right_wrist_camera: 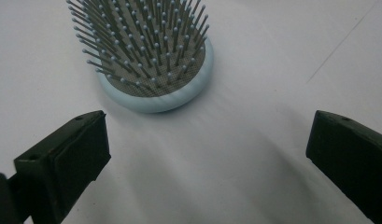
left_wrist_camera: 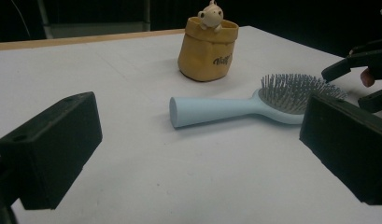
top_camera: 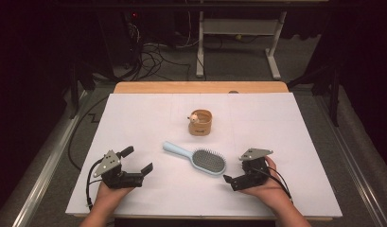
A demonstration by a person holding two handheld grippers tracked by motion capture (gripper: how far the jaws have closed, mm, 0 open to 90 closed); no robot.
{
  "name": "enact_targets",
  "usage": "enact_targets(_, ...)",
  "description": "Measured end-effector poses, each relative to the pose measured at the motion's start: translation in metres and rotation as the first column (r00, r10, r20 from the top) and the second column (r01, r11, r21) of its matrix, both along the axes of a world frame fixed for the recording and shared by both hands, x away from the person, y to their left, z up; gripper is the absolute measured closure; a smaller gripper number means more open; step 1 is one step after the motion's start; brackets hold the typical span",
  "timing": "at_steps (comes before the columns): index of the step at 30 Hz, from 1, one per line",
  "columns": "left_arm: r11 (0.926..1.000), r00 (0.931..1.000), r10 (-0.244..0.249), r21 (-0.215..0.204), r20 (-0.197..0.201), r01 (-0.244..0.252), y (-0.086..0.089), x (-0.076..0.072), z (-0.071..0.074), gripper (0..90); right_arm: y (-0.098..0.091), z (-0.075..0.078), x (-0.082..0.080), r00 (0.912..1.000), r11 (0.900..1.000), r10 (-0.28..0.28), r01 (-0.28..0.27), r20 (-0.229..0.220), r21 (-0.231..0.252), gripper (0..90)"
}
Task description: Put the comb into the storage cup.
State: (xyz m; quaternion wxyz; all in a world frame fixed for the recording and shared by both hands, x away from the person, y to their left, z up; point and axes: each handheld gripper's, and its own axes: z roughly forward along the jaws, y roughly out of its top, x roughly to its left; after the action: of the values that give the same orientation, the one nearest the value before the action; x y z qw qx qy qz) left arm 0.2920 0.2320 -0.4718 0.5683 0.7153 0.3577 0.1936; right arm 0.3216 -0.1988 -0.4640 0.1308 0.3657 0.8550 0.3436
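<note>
You are at the approach step: nothing is gripped yet, and both tools sit on the white table [top_camera: 134,118] either side of the hairbrush [top_camera: 196,158]. The brush lies flat, bristles up, a little toward you from the table's centre, its handle pointing to about 10 o'clock and its oval head to about 4 o'clock. The small tan pot [top_camera: 200,123] with a figure peeking over its rim stands apart from the brush, at 12 o'clock from it.

Your right gripper [top_camera: 234,178] rests near the brush head, at roughly 4 o'clock from it, jaws spread wide and holding nothing. In the right gripper view the head [right_wrist_camera: 153,70] lies just ahead of the jaws and left of centre, not yet between them. Your left gripper [top_camera: 137,160] waits well apart at about 8 o'clock from the handle, also wide open and empty; in the left gripper view the handle's round end [left_wrist_camera: 179,112] faces it.

The likely next move is a grasp on the brush. From the right, you would need to shift toward 10 o'clock until the head's rim sits between the jaws, then close on the plastic edge, not the bristles. The handle looks like the easier hold, and it is the left tool's to reach.
</note>
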Motion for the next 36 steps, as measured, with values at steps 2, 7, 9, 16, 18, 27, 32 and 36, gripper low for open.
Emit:
enact_targets(2,1.0000,1.0000,0.000,0.000,0.001,0.000,0.000,0.000,0.000,0.0,0.002,0.001,0.001,0.9999,0.9998,0.008,-0.008,-0.008,-0.017,0.2)
enact_targets(7,1.0000,0.9999,-0.004,0.005,0.011,0.004,-0.001,0.000,0.000,0.0,0.005,0.003,0.004,0.9988,0.9983,0.026,-0.029,-0.041,-0.050,0.2)
enact_targets(9,1.0000,0.9999,-0.002,0.003,0.012,0.002,-0.001,-0.001,0.000,0.0,0.006,0.004,0.005,0.9985,0.9978,0.032,-0.034,-0.045,-0.056,0.2)
enact_targets(16,1.0000,0.9999,-0.003,0.006,0.014,0.003,0.000,-0.001,0.000,0.0,0.012,0.009,0.006,0.9952,0.9924,0.071,-0.077,-0.068,-0.096,0.2)
enact_targets(18,1.0000,0.9999,-0.004,0.007,0.015,0.004,-0.001,-0.001,0.000,0.0,0.013,0.011,0.006,0.9936,0.9895,0.085,-0.093,-0.074,-0.111,0.1)
enact_targets(27,0.9999,0.9998,-0.006,0.009,0.020,0.006,-0.001,-0.001,0.000,0.0,0.019,0.013,0.008,0.9888,0.9813,0.118,-0.130,-0.091,-0.142,0.2)
enact_targets(32,1.0000,0.9998,-0.004,0.008,0.021,0.003,0.000,-0.001,0.000,0.0,0.025,0.014,0.011,0.9817,0.9722,0.151,-0.169,-0.116,-0.163,0.2)
enact_targets(36,1.0000,0.9998,-0.004,0.007,0.021,0.004,0.000,-0.001,0.000,0.0,0.029,0.014,0.013,0.9768,0.9668,0.165,-0.188,-0.136,-0.173,0.1)
